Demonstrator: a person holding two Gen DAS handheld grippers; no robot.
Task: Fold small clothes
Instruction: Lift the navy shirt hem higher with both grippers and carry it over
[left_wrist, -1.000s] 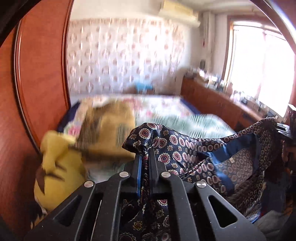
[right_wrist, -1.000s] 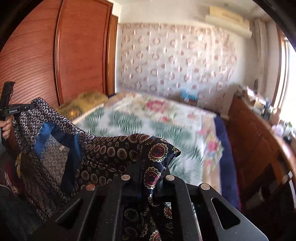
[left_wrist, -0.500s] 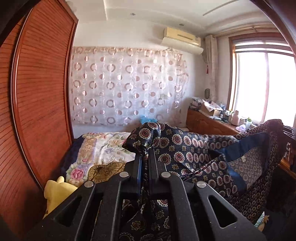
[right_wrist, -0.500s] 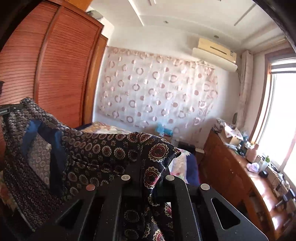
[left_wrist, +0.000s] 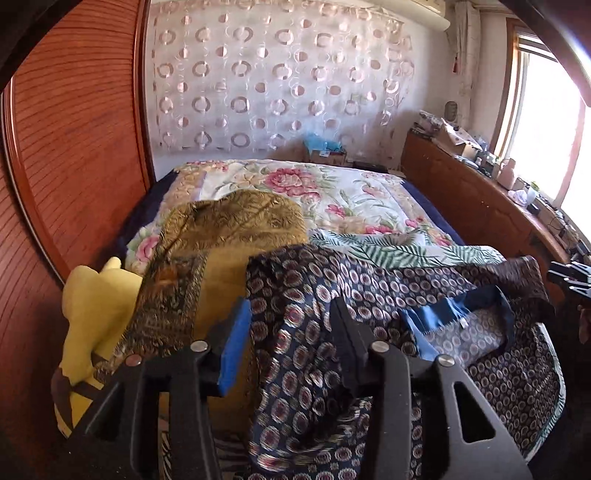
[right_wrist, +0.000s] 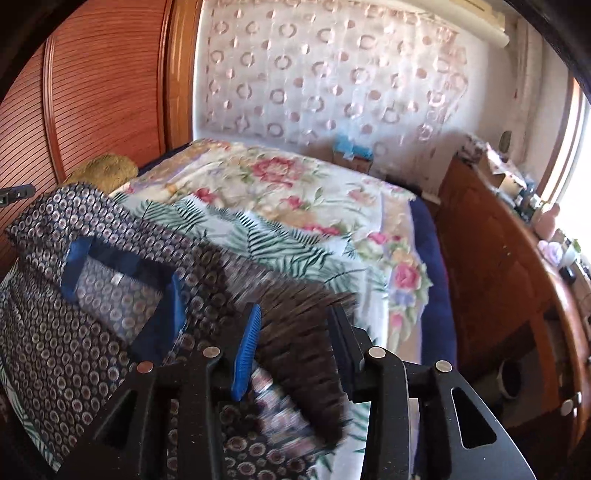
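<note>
A dark navy garment (left_wrist: 369, 288) with round medallion print and a blue collar lining (left_wrist: 447, 317) lies spread over the near end of the bed. My left gripper (left_wrist: 291, 332) has its jaws opening. A fold of the garment hangs loose between the fingers, and the blue pad (left_wrist: 234, 347) stands clear of it. In the right wrist view the same garment (right_wrist: 48, 332) lies to the left. My right gripper (right_wrist: 293, 332) is opening too, and a blurred corner of the cloth slips down between its fingers.
The bed (left_wrist: 332, 192) has a floral cover and a fern-print sheet (right_wrist: 266, 236). A gold-brown cloth (left_wrist: 236, 229) and a yellow plush toy (left_wrist: 96, 306) lie at the left. A red-brown wardrobe (left_wrist: 74, 147) stands left, a cluttered wooden dresser (left_wrist: 480, 206) right.
Both grippers held the garment up, shut on its corners. They have swung down toward the bed, both pairs of jaws have parted, and the garment has dropped onto the cover.
</note>
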